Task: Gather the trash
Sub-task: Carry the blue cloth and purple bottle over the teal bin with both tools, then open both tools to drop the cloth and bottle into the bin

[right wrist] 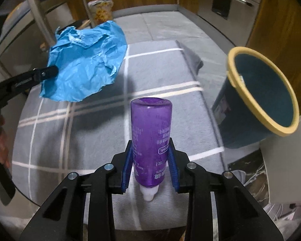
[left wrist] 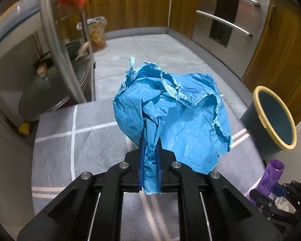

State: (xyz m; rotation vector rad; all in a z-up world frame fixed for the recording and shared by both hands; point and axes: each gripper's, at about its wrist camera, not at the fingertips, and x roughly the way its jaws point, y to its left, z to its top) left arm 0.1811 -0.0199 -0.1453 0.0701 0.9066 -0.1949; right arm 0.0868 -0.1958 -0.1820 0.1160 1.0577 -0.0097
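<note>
Right wrist view: right gripper (right wrist: pixel 150 158) jaws clamp purple bottle (right wrist: pixel 150 138), left gripper (left wrist: pixel 150 150) jaws clamp blue paper (left wrist: pixel 170 108), bin (right wrist: pixel 262 96) nearby.

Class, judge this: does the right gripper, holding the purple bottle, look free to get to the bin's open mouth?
Probably yes: the bin stands open just beside the right gripper and purple bottle, with nothing between.

Dim indoor light, fisheye edges, slight blur

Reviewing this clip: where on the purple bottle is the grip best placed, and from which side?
Across the straight cylindrical body of the purple bottle, just above its white cap, approaching from the cap end. The parallel walls suit flat pads, and the right gripper already clamps there.
</note>
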